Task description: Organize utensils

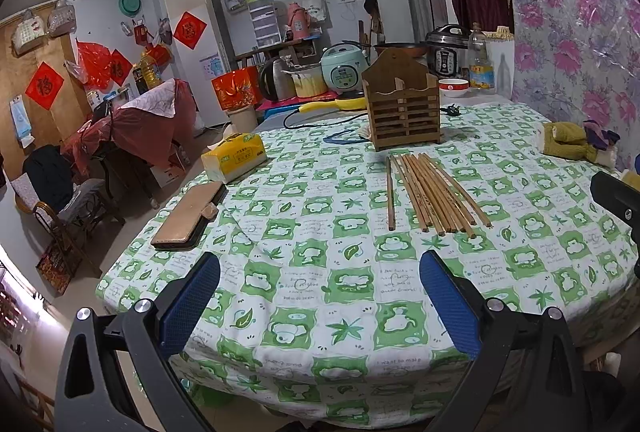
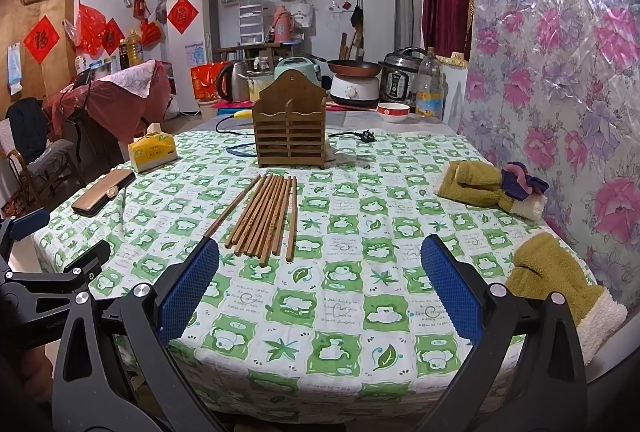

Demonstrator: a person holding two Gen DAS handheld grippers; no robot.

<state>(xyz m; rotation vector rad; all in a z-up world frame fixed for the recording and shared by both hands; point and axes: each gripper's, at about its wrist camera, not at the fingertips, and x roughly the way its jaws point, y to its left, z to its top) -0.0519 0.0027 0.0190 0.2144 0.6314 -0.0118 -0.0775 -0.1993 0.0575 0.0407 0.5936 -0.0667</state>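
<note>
The left gripper (image 1: 320,296) and the right gripper (image 2: 320,284), both with blue-padded fingers, hang spread wide and empty at the bottom of their frames, above the green-and-white leaf-patterned tablecloth (image 1: 304,312). A row of brown wooden chopsticks (image 2: 266,216) lies flat at centre frame, just in front of the upright slatted wooden utensil holder (image 2: 290,128), apart from it. A yellow tissue pack (image 2: 153,149) sits at centre left.

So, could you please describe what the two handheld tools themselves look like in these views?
Both look alike. The left tool and right tool each have two flat blue fingers with a fine textured grid surface, mounted on matte black angular arms with triangular cut-outs, joined by round silver bolts. No cables, markings or sleeves are visible.
</note>
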